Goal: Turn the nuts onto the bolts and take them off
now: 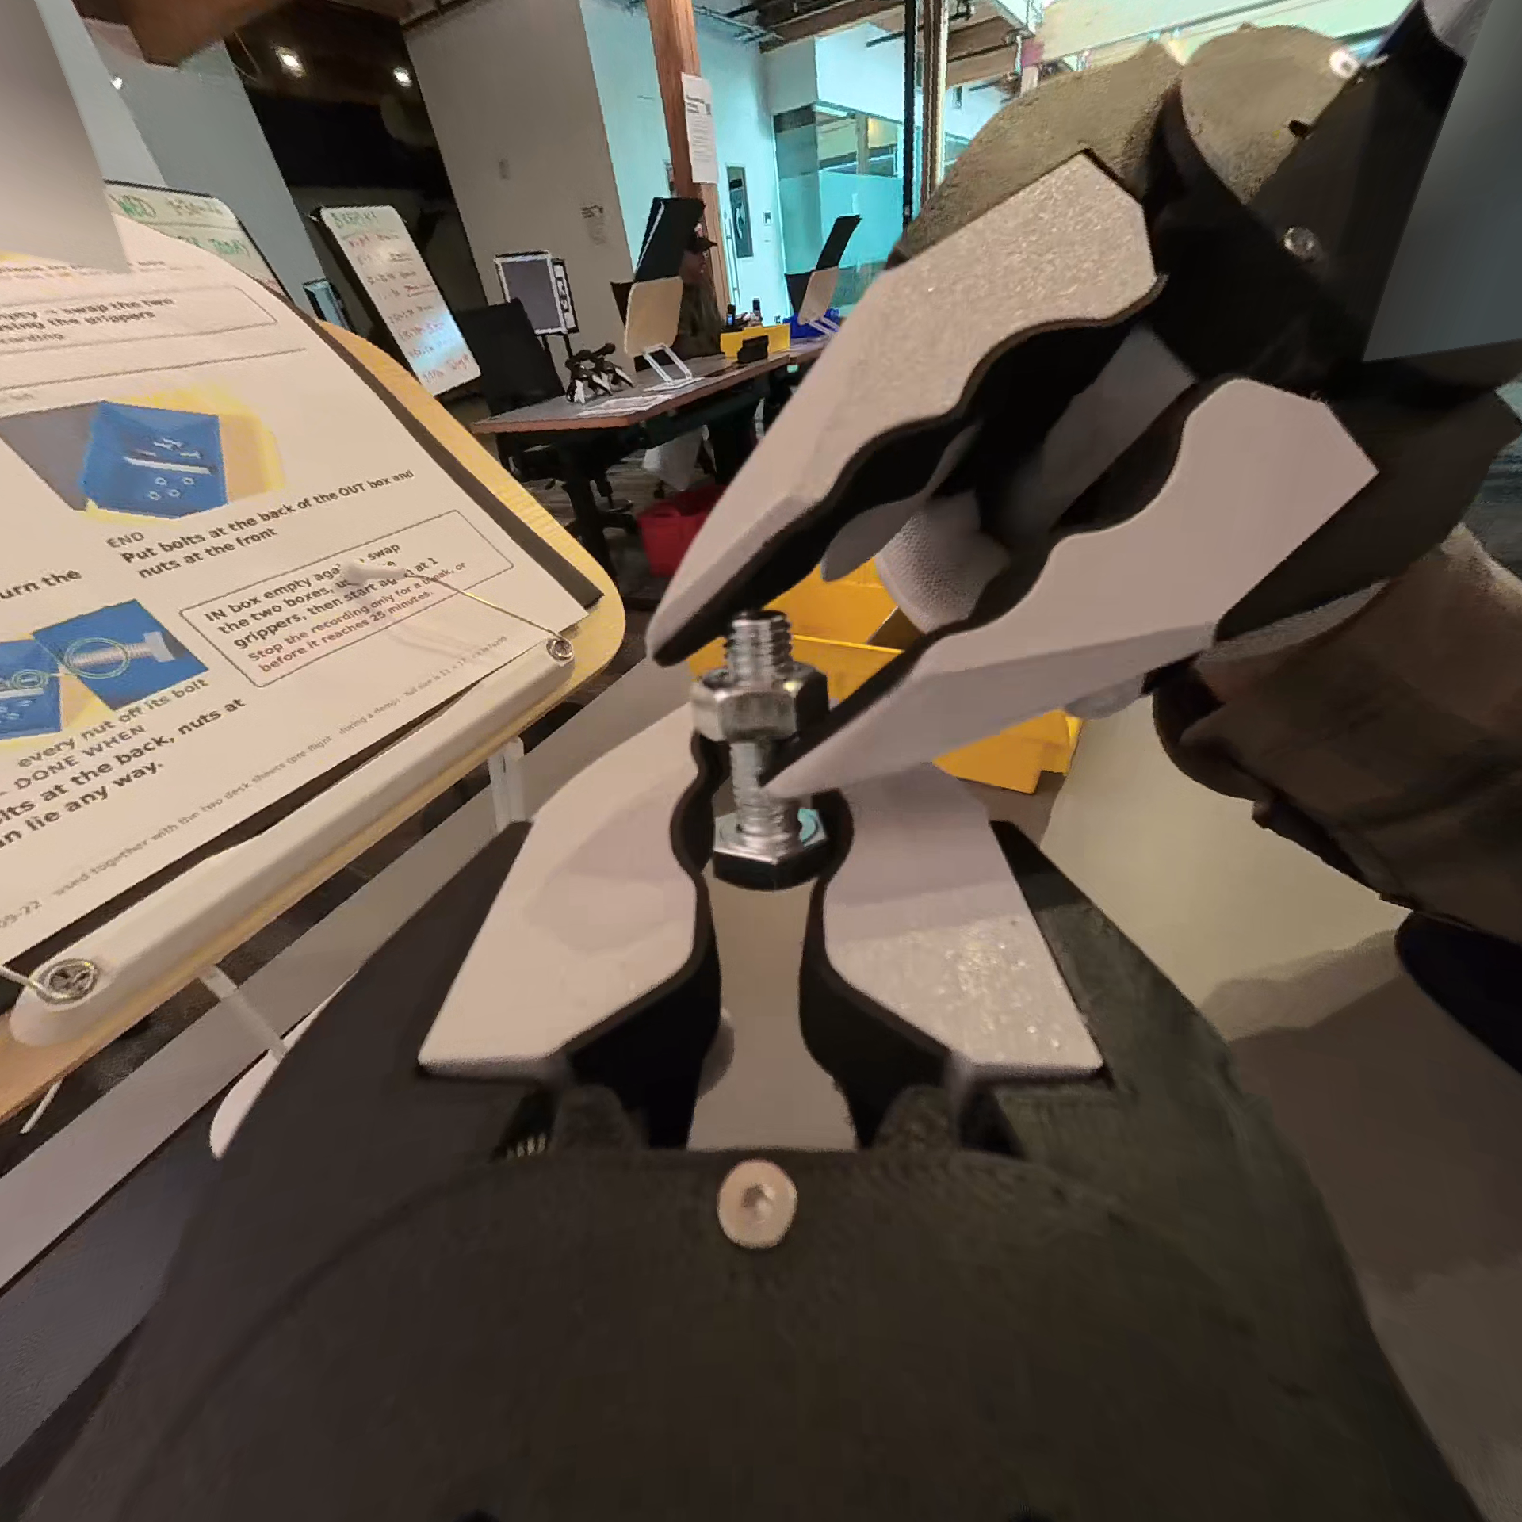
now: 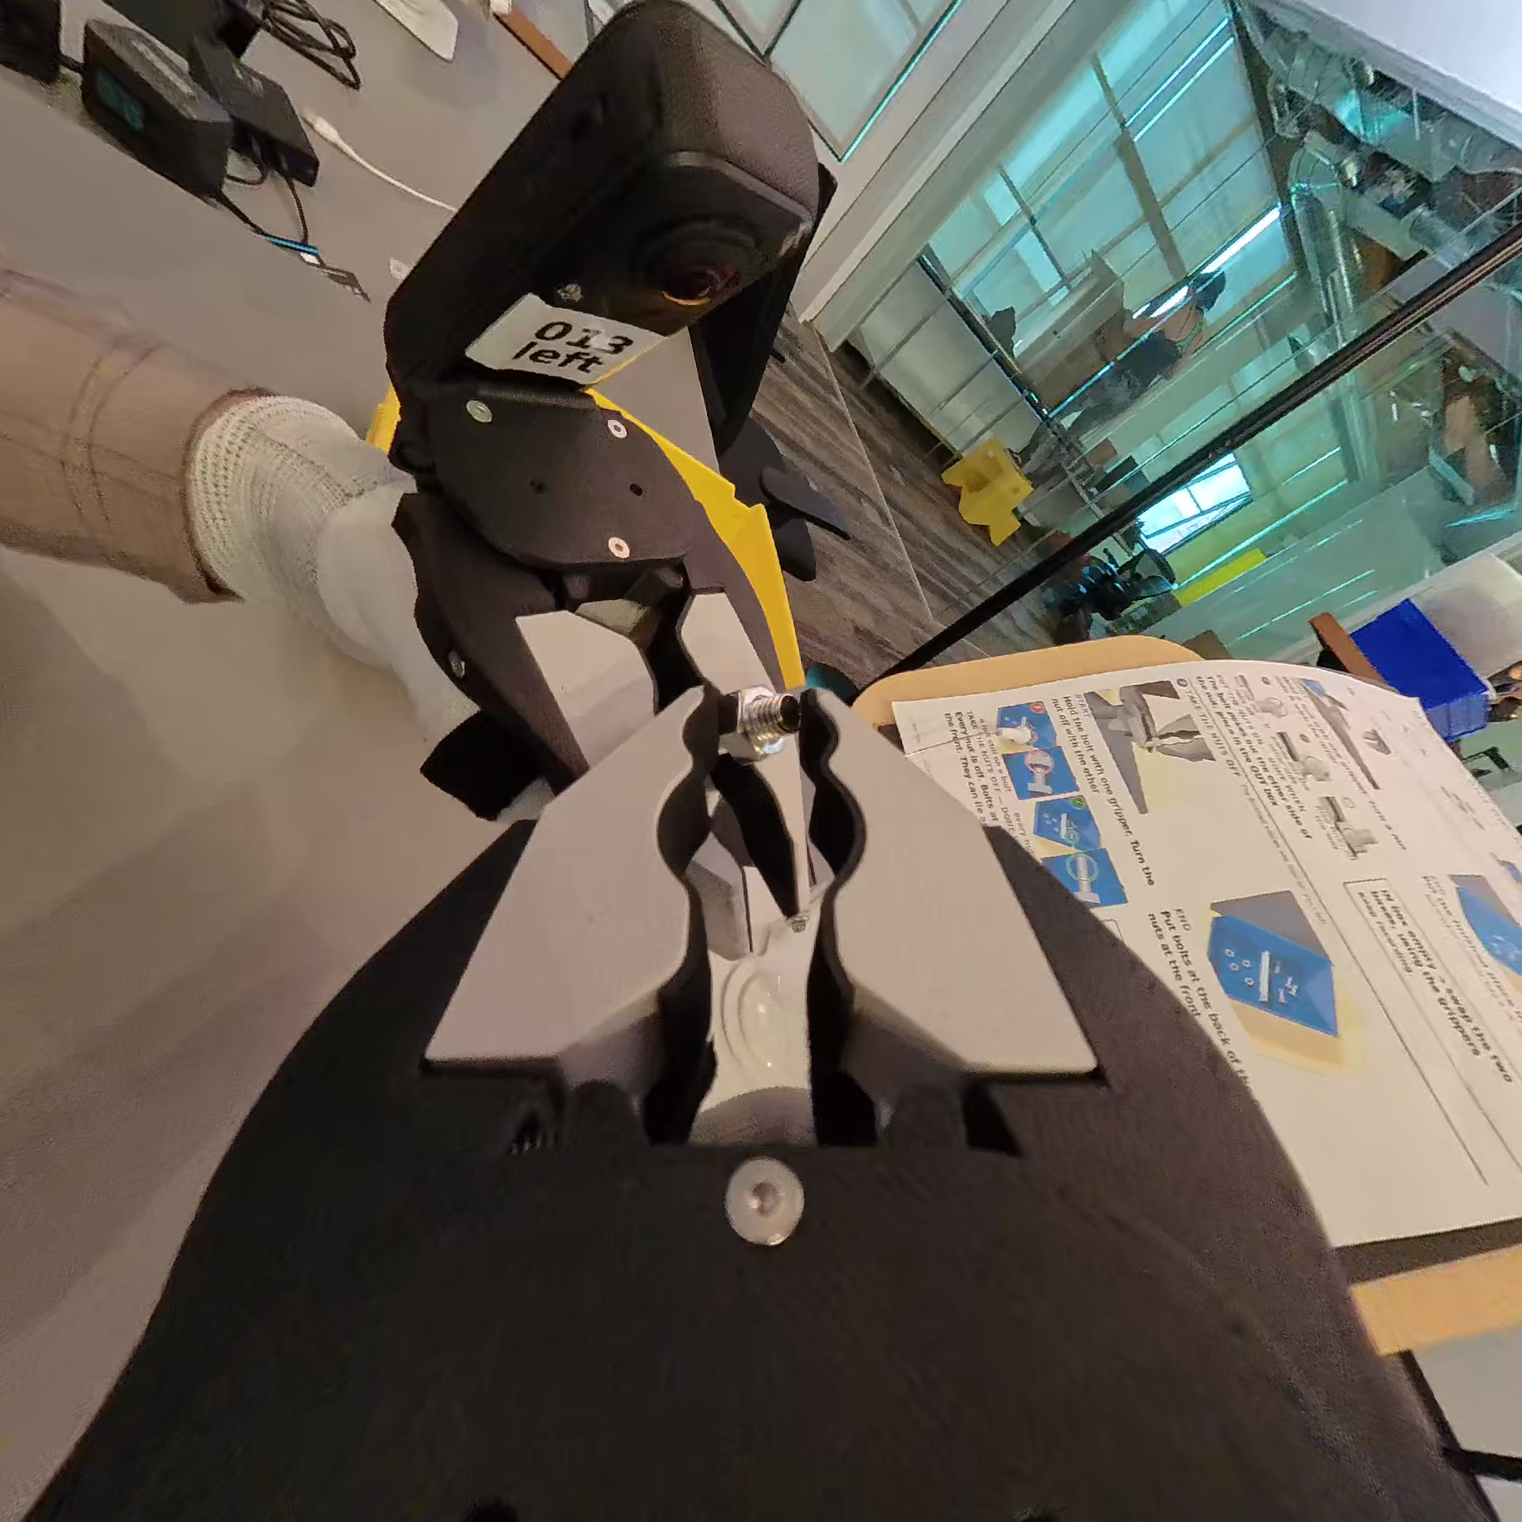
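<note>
Behind the two tools sits a yellow bin, mostly hidden by the right gripper; what lies inside it I cannot tell. A second yellow wall shows behind the left gripper in the right wrist view, also blocked.

The left gripper is closed narrow around the bolt, gripping it near the hex head so the threaded shaft stands upright out of the tips. A nut sits partway down the thread, with a few turns of thread bare above it. The right gripper comes in from the upper right, tilted down, its tips pinched onto the nut from either side.

In the right wrist view the bolt points end-on between the right gripper's tips.

A gloved hand holds the left tool above a pale grey table. To one side leans an instruction sheet on a wooden stand, close beside the work. Farther back stand desks, whiteboards and a seated person.
</note>
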Demonstrator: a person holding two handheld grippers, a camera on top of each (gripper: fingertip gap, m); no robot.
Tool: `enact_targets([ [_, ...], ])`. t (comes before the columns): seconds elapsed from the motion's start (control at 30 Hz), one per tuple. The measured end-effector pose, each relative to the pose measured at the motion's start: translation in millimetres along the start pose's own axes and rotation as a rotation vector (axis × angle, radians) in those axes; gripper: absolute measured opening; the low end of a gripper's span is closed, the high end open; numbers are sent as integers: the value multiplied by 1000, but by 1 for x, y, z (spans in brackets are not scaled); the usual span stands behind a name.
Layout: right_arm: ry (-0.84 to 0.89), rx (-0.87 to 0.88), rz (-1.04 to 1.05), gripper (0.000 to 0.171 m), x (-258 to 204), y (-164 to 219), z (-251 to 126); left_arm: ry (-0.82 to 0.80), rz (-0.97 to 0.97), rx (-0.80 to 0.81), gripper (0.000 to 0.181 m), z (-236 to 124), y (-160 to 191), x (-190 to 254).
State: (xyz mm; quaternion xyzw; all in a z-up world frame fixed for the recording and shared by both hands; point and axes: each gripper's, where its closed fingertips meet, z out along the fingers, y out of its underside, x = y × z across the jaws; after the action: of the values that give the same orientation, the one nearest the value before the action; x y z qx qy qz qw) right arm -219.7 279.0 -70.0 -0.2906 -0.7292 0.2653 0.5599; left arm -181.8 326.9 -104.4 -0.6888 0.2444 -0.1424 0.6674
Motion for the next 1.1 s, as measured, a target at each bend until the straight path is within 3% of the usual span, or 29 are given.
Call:
enact_targets([
  [0.3,11,13,-1,18,0,-5,1,-2,14,12,10,1,-1,2],
  [0.33,27,11,17,26,3,-5,1,-14,14,22,10,0,-2,0],
  [0.37,50,16,38,44,8,-5,1,-32,14,40,10,-1,-3,-3],
  [0.47,9,129,201,52,15,-11,-5,-57,-44,131,10,-5,-11,-11],
  [0.6,-57,240,450,49,22,-14,-3,-86,-26,194,10,-9,-20,-13],
  [0.77,-108,264,543,49,19,-10,4,-93,-11,236,10,-14,-26,-12],
  [0.83,62,178,591,31,49,18,1,-104,22,261,10,-19,-32,-11],
  [0.9,152,239,658,27,74,26,-17,-103,41,266,10,-20,-37,-9],
  [1.0,-3,298,583,57,49,-3,-17,-103,35,254,10,-18,-34,-10],
  [1.1,-106,306,549,64,26,-20,-8,-97,29,242,9,-16,-30,-10],
])
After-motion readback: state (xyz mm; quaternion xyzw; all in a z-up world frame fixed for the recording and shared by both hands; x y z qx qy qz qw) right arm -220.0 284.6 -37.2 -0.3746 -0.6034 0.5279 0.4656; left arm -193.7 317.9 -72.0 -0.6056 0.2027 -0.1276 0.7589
